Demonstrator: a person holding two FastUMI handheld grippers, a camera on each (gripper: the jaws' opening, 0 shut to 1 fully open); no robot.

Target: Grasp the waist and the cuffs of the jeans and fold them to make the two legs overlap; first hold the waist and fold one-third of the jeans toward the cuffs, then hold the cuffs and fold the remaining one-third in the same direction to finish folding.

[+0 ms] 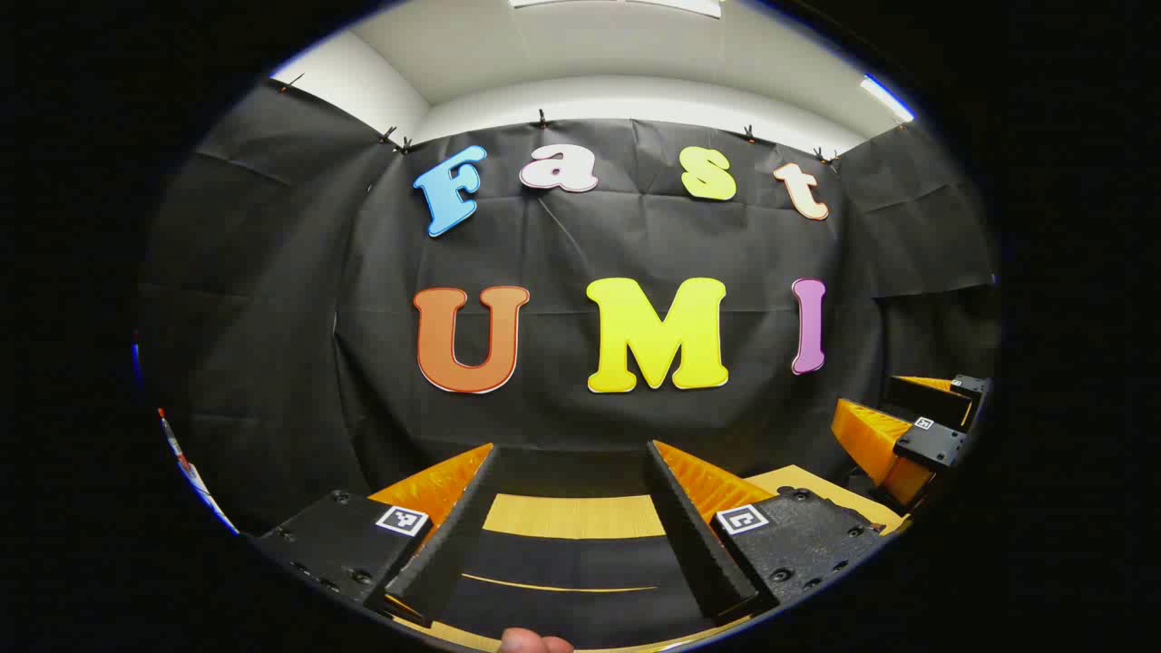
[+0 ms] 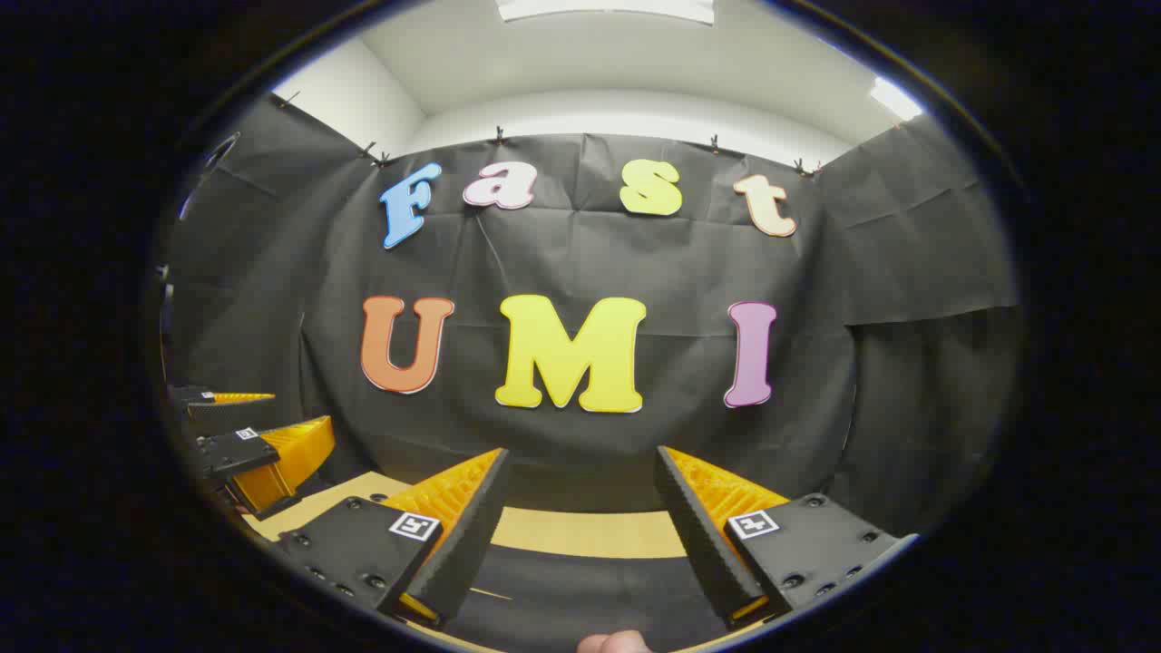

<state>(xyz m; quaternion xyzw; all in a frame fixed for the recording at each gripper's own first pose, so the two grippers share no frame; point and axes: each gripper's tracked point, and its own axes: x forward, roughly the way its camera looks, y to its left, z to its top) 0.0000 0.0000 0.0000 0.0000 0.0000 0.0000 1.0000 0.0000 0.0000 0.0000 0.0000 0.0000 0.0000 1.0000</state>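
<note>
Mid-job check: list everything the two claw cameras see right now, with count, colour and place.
table: one, light wood, low ahead of both claws
dark fabric: one piece, black, flat on the table's near part; likely the jeans, but too little shows to be sure
cloth wall: one, black, behind and at both sides
clips: several, small, dark, along the cloth's top edge
ceiling lights: two, white, overhead
left claw: one, open, holding nothing, above the dark fabric
right claw: one, open, holding nothing, beside the left claw
fingertip: one at the bottom edge of each view
</note>
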